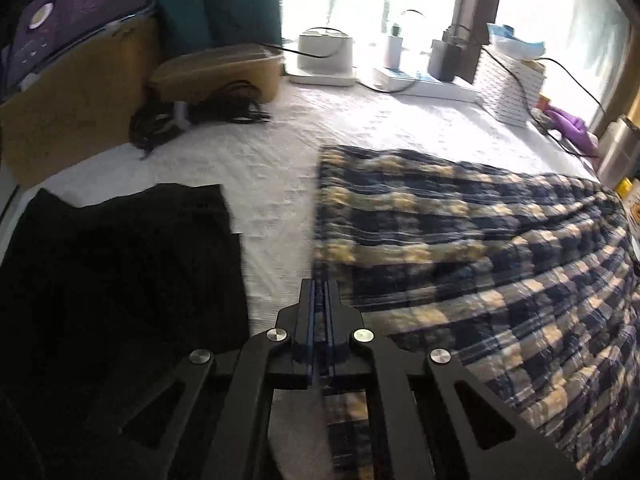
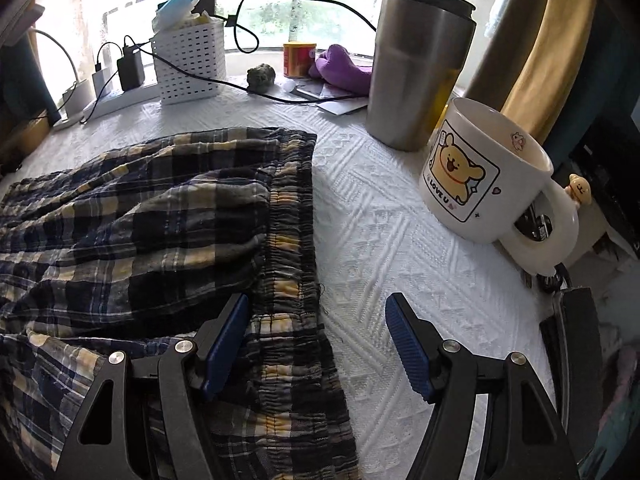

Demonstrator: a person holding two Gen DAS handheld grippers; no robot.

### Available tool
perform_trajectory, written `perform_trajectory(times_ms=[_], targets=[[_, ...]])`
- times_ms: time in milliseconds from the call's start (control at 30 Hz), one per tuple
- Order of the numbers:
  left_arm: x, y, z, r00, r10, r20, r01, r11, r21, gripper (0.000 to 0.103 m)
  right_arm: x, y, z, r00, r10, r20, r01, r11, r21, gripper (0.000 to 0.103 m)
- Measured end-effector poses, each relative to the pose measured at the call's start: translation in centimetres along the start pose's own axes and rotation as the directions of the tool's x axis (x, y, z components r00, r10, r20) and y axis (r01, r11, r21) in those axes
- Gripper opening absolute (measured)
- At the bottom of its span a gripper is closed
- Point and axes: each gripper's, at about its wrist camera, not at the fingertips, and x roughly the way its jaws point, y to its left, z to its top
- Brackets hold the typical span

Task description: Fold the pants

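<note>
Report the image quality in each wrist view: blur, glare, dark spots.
Left wrist view: the plaid pants are smeared by motion blur, the window is blown out, the black garment shows no detail. Right wrist view: sharp; the window is bright; straight edges bow toward the frame's border.

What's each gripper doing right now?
Left gripper: shut on the navy-and-yellow plaid pants.
Right gripper: open, straddling the pants' waistband edge.

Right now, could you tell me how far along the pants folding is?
Early stage. Done: the plaid pants lie spread on the white cloth, and the left gripper is shut on their edge. In hand: the right gripper is open with the waistband between its fingers, not yet pinched. Left: close it, then make the fold; none shows yet.
</note>
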Motion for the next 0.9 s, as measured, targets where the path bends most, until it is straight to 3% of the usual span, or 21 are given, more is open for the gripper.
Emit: perform_trajectory(times_ms=[100, 333, 700, 767, 833, 900], targets=[[-0.8, 1.2, 0.1, 1.0, 0.02, 0.004, -0.02, 0.999, -0.036, 0.004, -0.5, -0.2, 0.0, 1.0, -0.008, 0.011, 0.007, 1.0, 0.012, 0.075], [-4.0, 0.8, -1.2, 0.999, -0.033, 0.037, 0.034, 0.999, -0.006, 0.004, -3.9, -1.0, -1.1, 0.997, -0.028, 0.069, 0.026, 0.999, 0.024, 0.075], [-7.8, 0.0, -5.1, 0.992, -0.113, 0.065, 0.112, 0.994, 0.012, 0.005, -10.1, -1.8, -6.3, 0.989, -0.073, 0.13, 0.068, 0.997, 0.04, 0.076], [-8.5, 0.0, -6.0, 0.989, -0.127, 0.072, 0.126, 0.992, 0.014, 0.008, -10.9, -1.9, -7.5, 0.988, -0.08, 0.132, 0.076, 0.996, 0.039, 0.077], [-9.1, -0.1, -6.8, 0.987, -0.142, 0.074, 0.141, 0.99, 0.014, 0.021, -11.6, -2.0, -8.9, 0.987, -0.088, 0.132, 0.084, 0.996, 0.039, 0.077], [-9.8, -0.2, -7.7, 0.984, -0.16, 0.084, 0.159, 0.987, 0.016, 0.027, -12.2, -2.1, -10.1, 0.987, -0.096, 0.129, 0.092, 0.995, 0.038, 0.078]])
